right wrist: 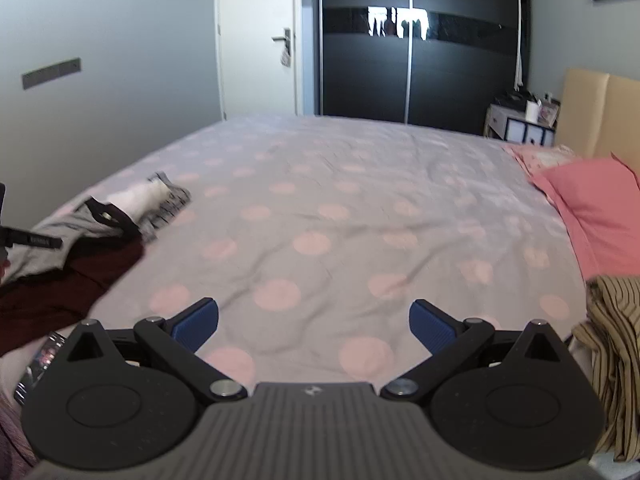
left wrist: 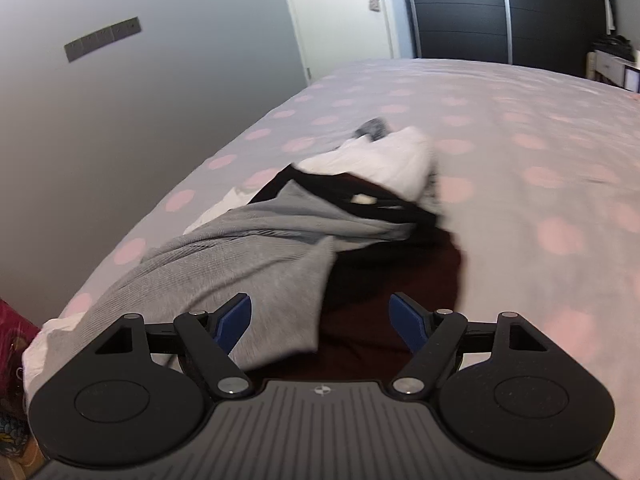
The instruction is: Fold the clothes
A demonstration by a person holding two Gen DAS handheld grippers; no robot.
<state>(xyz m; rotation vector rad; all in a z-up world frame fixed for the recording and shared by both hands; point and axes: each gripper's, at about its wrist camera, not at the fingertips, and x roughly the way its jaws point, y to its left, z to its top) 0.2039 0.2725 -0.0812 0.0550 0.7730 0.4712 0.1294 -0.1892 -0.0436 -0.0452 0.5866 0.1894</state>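
Observation:
A pile of clothes lies along the bed's left edge. In the left wrist view it holds a grey knit garment [left wrist: 240, 256], a dark maroon garment [left wrist: 384, 280] and a white garment [left wrist: 384, 160]. My left gripper [left wrist: 320, 324] is open and empty, just above the near end of the pile, over grey and maroon cloth. The same pile shows at the left of the right wrist view, with maroon cloth [right wrist: 68, 284] and grey cloth [right wrist: 60, 224]. My right gripper [right wrist: 314, 326] is open and empty over bare bedspread, to the right of the pile.
The bed has a grey spread with pink dots [right wrist: 360, 208]. A pink pillow [right wrist: 596, 208] lies at the right, with striped brown cloth [right wrist: 612, 344] below it. A dark wardrobe [right wrist: 416, 64], white door [right wrist: 260, 40] and bedside table [right wrist: 520, 124] stand behind.

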